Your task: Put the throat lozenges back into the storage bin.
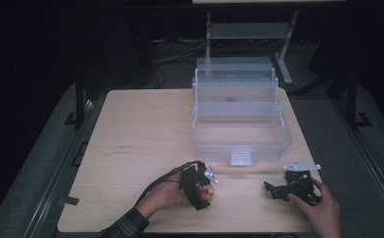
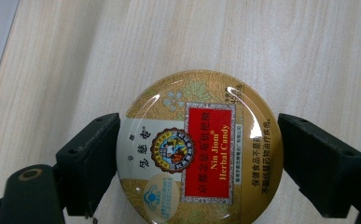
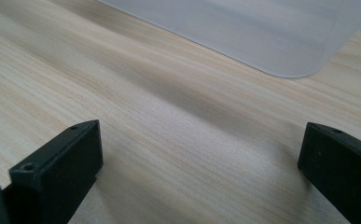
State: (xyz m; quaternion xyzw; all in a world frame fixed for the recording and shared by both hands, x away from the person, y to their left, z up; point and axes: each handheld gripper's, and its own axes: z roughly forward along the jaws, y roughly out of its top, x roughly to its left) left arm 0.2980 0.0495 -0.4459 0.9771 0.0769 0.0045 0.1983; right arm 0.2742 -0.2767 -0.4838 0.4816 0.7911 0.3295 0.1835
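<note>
pale wooden table (image 1: 140,134), dark room

High cam above table (image 1: 145,129); both gripper cams close, down onto same tabletop.

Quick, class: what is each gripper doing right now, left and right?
Left gripper: jaws shut on the round candy tin.
Right gripper: jaws open, holding nothing, over the table.

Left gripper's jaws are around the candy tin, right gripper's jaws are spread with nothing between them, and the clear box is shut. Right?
Not quite: the clear box is open, its tiers fanned out and back, as the high view shows. The rest holds: the left gripper has its jaws on either side of the candy tin, and the right gripper has its jaws spread over bare table.
</note>
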